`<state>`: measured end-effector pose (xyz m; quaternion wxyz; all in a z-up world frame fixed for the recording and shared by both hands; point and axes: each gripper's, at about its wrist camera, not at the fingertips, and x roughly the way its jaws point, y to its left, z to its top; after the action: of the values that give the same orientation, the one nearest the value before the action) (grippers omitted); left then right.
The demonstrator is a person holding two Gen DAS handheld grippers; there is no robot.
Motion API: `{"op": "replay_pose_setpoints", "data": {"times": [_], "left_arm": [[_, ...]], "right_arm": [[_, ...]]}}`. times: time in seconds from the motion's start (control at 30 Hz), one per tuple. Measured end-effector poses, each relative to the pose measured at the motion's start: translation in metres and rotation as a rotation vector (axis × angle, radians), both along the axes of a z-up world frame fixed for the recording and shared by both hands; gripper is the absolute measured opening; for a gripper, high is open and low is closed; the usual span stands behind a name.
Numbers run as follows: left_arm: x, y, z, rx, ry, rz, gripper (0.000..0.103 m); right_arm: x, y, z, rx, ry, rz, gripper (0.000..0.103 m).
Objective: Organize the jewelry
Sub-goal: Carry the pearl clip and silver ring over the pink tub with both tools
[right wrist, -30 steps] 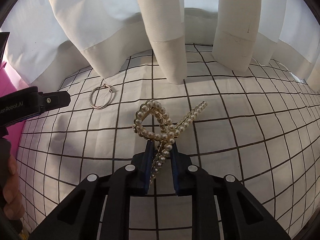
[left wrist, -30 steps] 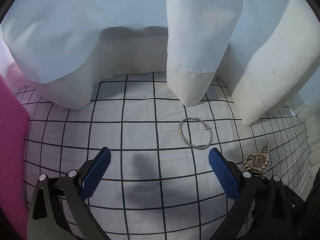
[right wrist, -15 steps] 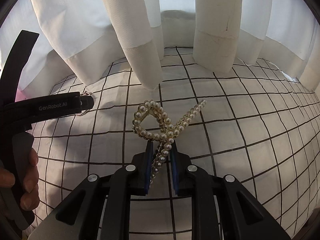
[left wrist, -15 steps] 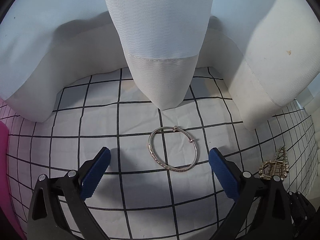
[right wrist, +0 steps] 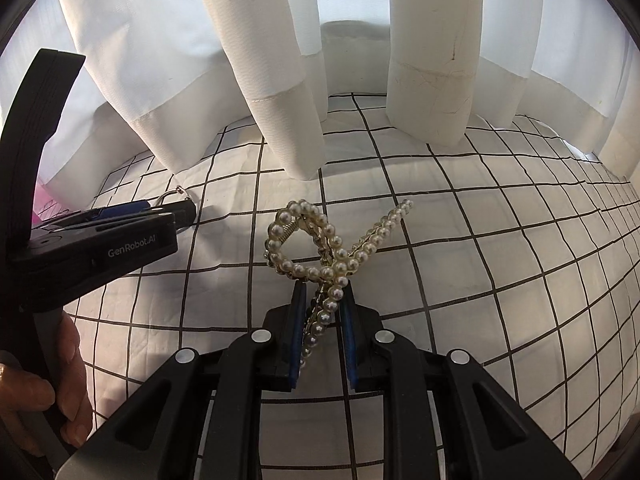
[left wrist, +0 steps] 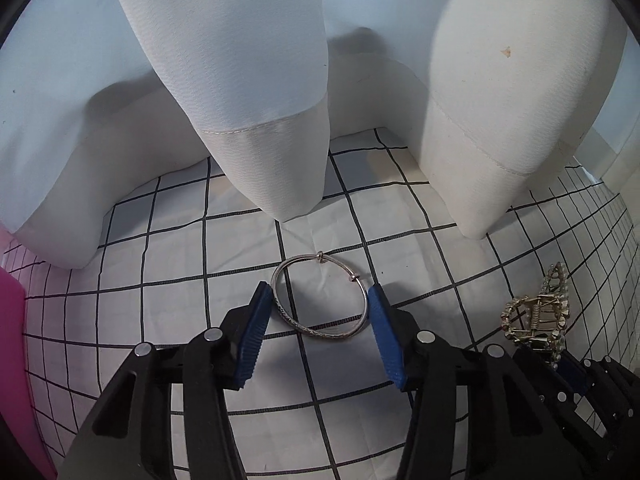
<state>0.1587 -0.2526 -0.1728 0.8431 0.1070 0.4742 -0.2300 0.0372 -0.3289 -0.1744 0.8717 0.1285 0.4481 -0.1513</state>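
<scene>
The left gripper (left wrist: pixel 318 332) now has its jaws closing around the silver bangle (left wrist: pixel 319 297), which lies flat on the grid-patterned cloth (left wrist: pixel 160 264) between the blue pads (left wrist: pixel 251 342); a second ago the jaws stood wide and well short of it, with the bangle ahead and to the right. The pads sit just beside the ring on either side, and contact cannot be confirmed, so the bangle does not look lifted yet. The right gripper (right wrist: pixel 323 322) has not changed: its jaws stay clamped on the pearl hair claw (right wrist: pixel 320 250), held just above the cloth. White curtain folds (left wrist: pixel 248 92) hang down to the cloth behind both pieces, and a pink object (left wrist: pixel 16 364) edges the left side. With one item already secured and the other about to be pinched, the sorting seems to be at its pick-up stage.
</scene>
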Motion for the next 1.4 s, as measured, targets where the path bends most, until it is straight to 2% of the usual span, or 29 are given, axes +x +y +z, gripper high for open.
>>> {"op": "replay_pose_setpoints", "data": {"times": [0.1, 0.3, 0.77, 1.1, 1.4], "left_arm": [[-0.001, 0.014, 0.002, -0.019, 0.019, 0.011, 0.048], [-0.022, 0.038, 0.019, -0.026, 0.005, 0.031, 0.048], [-0.055, 0.092, 0.071, -0.066, -0.023, 0.138, 0.048], [-0.106, 0.109, 0.137, -0.134, -0.116, 0.269, 0.048], [-0.143, 0.158, 0.196, -0.157, -0.232, 0.476, 0.048]], "right_arm": [[0.000, 0.003, 0.000, 0.005, 0.001, 0.013, 0.017], [-0.002, 0.006, 0.009, 0.029, -0.019, 0.038, 0.017], [-0.025, 0.004, 0.064, 0.035, -0.060, 0.154, 0.017], [-0.041, 0.013, 0.135, 0.012, -0.141, 0.334, 0.017], [-0.028, 0.066, 0.183, 0.016, -0.226, 0.583, 0.017]]}}
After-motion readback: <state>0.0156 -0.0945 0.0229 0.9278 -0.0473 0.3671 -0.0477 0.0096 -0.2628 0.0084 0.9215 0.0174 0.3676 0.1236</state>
